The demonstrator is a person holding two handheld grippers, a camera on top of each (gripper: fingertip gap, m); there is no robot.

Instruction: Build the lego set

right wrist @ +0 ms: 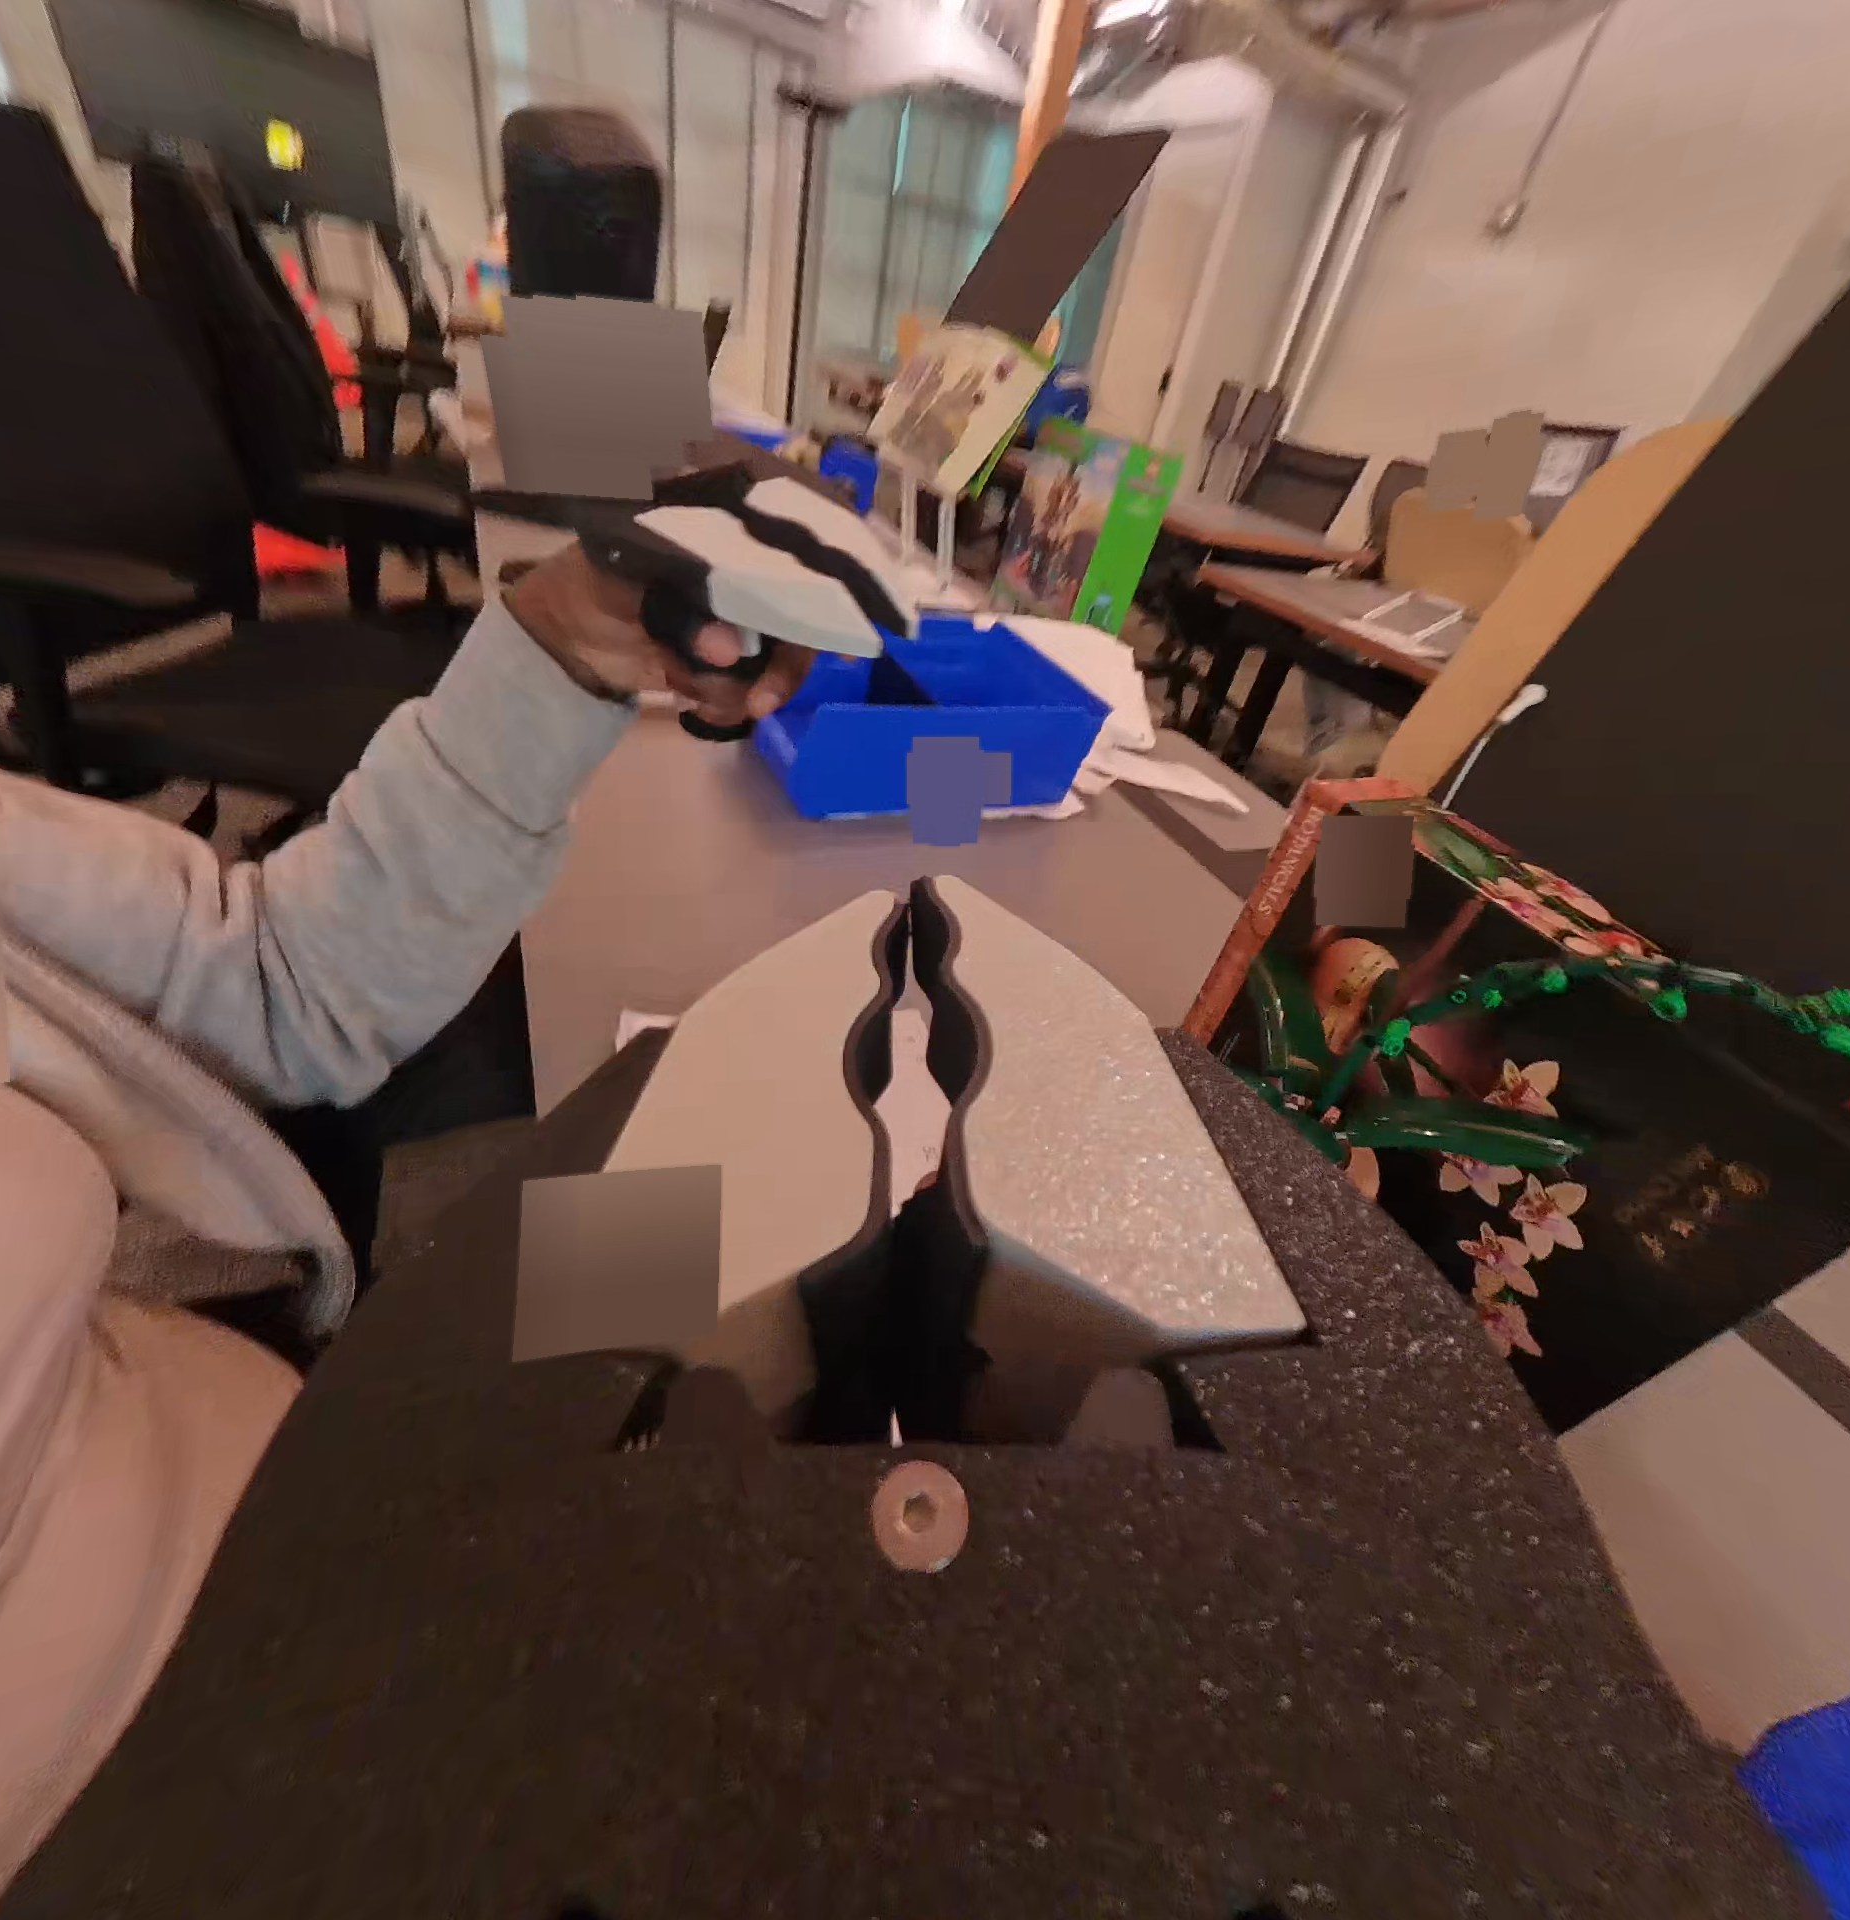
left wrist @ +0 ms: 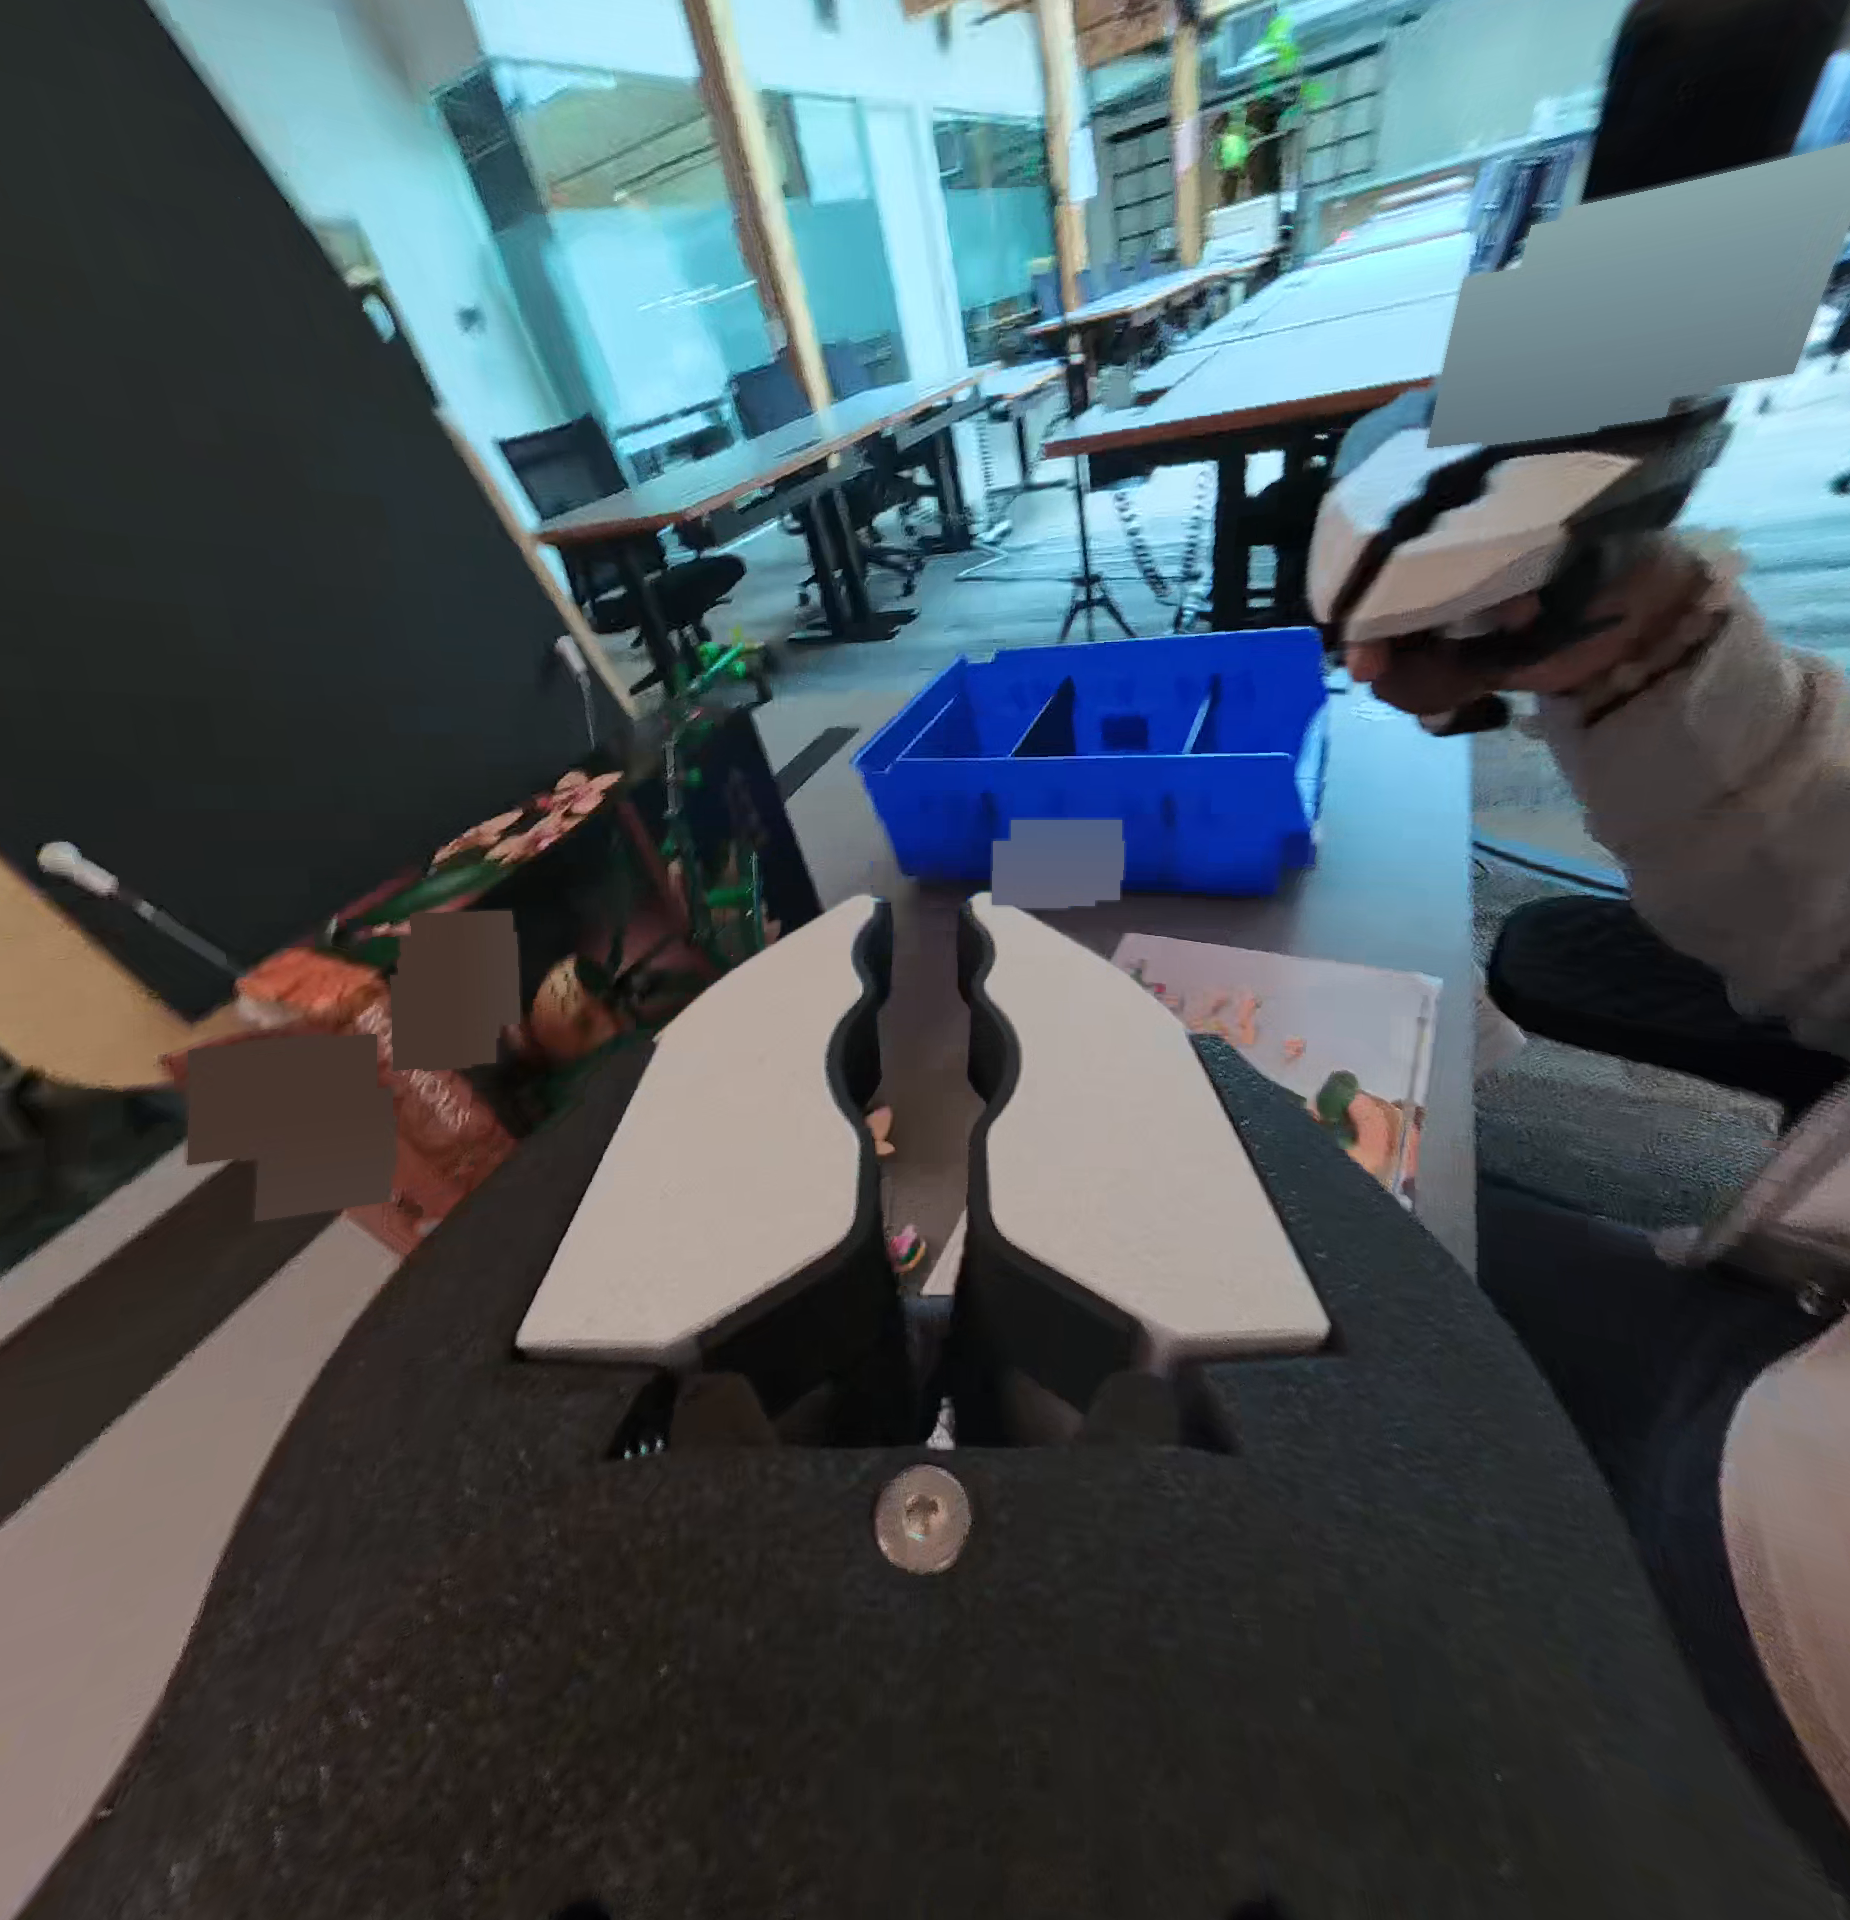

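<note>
My left gripper [left wrist: 923, 914] is open by a narrow gap, with bare table showing between the pads and nothing in it. It hovers above the grey table [left wrist: 1388, 831], in front of a blue divided bin [left wrist: 1097, 774]. Small pink pieces [left wrist: 905, 1247] lie on the table under its fingers. In the right wrist view the left gripper [right wrist: 885, 634] is over the bin's [right wrist: 942, 748] near left corner. My right gripper [right wrist: 919, 888] is shut, pads tip to tip, with nothing seen between them. In the left wrist view it [left wrist: 1331, 629] hangs by the bin's right rim.
A flower-picture box [left wrist: 433, 987] [right wrist: 1523, 914] and a green brick stem [right wrist: 1523, 992] stand beside the bin. A white sheet with small pink pieces [left wrist: 1305, 1013] lies at front right. A white cloth [right wrist: 1113, 686] lies behind the bin. A black panel [left wrist: 173, 520] stands on the left.
</note>
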